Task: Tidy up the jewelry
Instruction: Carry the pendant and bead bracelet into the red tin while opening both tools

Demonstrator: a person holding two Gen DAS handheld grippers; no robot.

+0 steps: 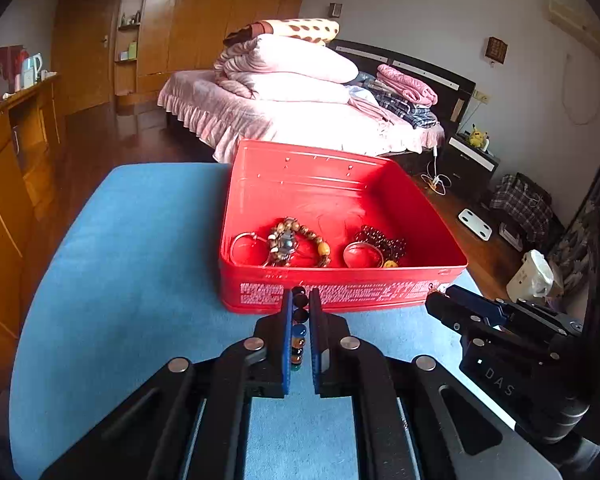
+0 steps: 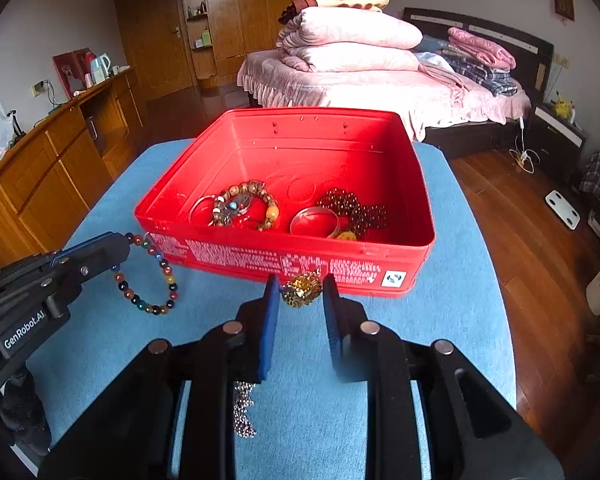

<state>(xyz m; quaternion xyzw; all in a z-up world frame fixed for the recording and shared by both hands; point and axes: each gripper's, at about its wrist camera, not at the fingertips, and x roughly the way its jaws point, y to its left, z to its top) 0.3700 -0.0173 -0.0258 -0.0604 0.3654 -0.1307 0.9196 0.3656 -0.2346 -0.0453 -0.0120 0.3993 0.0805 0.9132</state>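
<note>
- Bracelets [image 2: 246,205] already lie inside the red box [image 2: 404,168] on the blue bench [image 2: 464,280].
- Left gripper [image 1: 301,306] fingers are closed on a multicolour bead bracelet [image 2: 148,276], just before the box.
- Right gripper [image 2: 300,292] fingers clasp a gold pendant [image 2: 301,290], its chain [image 2: 244,412] hanging; both pieces remain to drop in.

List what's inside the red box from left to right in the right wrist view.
In the red box: thin silver bangle → brown bead bracelet → wide silver bangle → dark red bead strand.
</note>
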